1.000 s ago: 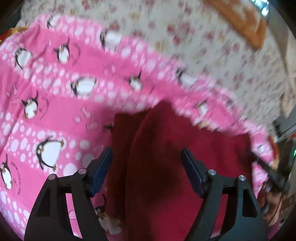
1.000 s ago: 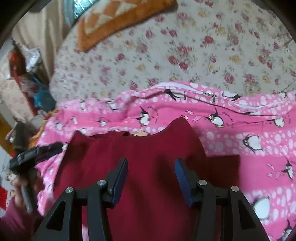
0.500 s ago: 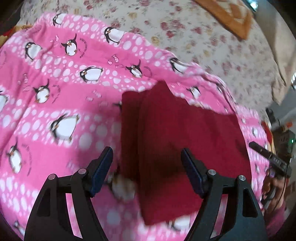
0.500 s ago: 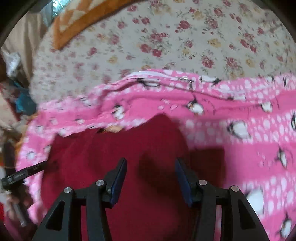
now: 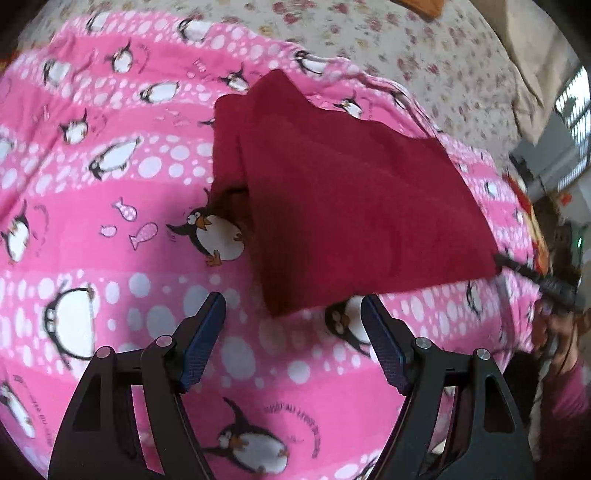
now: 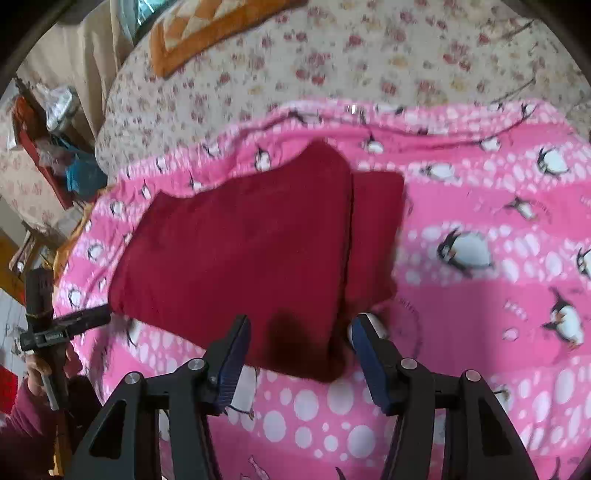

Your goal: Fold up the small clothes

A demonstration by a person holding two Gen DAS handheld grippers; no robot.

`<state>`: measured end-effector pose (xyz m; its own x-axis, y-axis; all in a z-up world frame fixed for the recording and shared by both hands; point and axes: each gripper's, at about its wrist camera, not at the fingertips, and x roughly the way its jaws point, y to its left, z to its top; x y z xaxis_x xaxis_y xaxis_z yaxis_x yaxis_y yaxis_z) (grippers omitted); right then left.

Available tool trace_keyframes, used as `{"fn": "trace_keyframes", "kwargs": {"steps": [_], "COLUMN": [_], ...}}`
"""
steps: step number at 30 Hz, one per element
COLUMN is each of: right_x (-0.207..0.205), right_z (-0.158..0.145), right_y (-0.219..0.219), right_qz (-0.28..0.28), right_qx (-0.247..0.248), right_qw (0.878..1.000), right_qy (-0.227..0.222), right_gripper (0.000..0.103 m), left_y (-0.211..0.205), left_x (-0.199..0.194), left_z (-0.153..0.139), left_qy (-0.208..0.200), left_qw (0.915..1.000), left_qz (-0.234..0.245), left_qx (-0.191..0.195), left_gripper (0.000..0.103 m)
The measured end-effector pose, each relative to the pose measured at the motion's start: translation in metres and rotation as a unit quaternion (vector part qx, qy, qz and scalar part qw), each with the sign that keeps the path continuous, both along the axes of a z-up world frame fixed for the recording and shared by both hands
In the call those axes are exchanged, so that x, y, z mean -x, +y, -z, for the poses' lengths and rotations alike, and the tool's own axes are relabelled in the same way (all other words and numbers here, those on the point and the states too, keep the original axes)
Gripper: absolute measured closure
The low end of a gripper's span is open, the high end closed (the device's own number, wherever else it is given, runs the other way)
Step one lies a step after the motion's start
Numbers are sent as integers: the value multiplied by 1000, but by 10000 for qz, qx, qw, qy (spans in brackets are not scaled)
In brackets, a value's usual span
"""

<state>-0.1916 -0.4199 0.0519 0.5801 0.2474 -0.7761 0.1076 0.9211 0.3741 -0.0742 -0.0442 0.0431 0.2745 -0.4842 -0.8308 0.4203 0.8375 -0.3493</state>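
A dark red garment (image 5: 351, 192) lies folded and flat on a pink penguin blanket (image 5: 110, 258). A narrower folded layer sticks out on one side of the garment (image 6: 240, 251). My left gripper (image 5: 293, 310) is open, and the garment's near corner lies just ahead of its tips, untouched. In the right wrist view my right gripper (image 6: 300, 328) is open above the garment's near edge, and its pads do not press the cloth. Each view shows the other gripper at a garment corner: the right gripper (image 5: 532, 275) and the left gripper (image 6: 85, 319), each held by a hand in a magenta sleeve.
The pink blanket (image 6: 480, 221) covers the near part of a bed with a floral sheet (image 6: 369, 55). An orange patterned cushion (image 6: 207, 33) lies at the far end. Cluttered shelves and bags (image 6: 55, 147) stand beyond the bed's left side.
Both grippers have drawn back from over the garment towards its near edge. The whole folded garment now shows ahead of them, and it lies still.
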Motion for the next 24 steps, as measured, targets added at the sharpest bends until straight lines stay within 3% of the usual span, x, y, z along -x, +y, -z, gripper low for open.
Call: {"fn": "trace_keyframes", "kwargs": {"steps": [1,3,6,9,11,13,15,17,18,20,21,22,24], "right_x": [-2,-6,-3,7,12,12,8,10,13,20,21,21,14], "right_z": [3,11,1,-21,-26,-16,2,4,0,-14,-20,-27,-42], "right_y": [2,7,7,0,-2,-3,1,0,-3,-10,-11,-12,-5], "right_qz": [-16,-50,-81,-117,-156,-138,-185,-111,-17,211,268,317,211], "right_qx": [-13,-22,53,308,422,523,566,451,379,238,240,272,400], "right_qw": [10000,10000,9999,9990,9985,9985,9981,9988,9992,9995,9992,9988,9981], "right_qy": [19,64,-65,-291,-301,-108,172,153,81,-76,-143,-239,-425], "right_gripper": [65,73,97,97,97,97,97,97,96,81,63,55,55], "left_y": [-1,-2,-1,-1,3,5,11,16,17,18,17,15,11], "left_x": [-2,-5,-6,5,8,8,8,8,8,10,11,11,8], "left_z": [2,1,-7,-16,-9,2,3,-1,-4,-12,-17,-22,-30], "left_qy": [18,-105,-109,-356,-305,-183,-128,-10,20,-81,-181,-259,-330], "left_qw": [10000,9999,9999,9988,9989,9993,9999,9998,9997,9996,9994,9990,9986], "left_qz": [-14,14,80,250,230,154,-7,-163,-228,-270,-305,-349,-396], "left_qx": [-16,-87,-5,-229,-257,-275,-51,101,87,61,41,37,150], "left_gripper": [34,77,89,91,91,91,91,89,82,67,59,58,58]}}
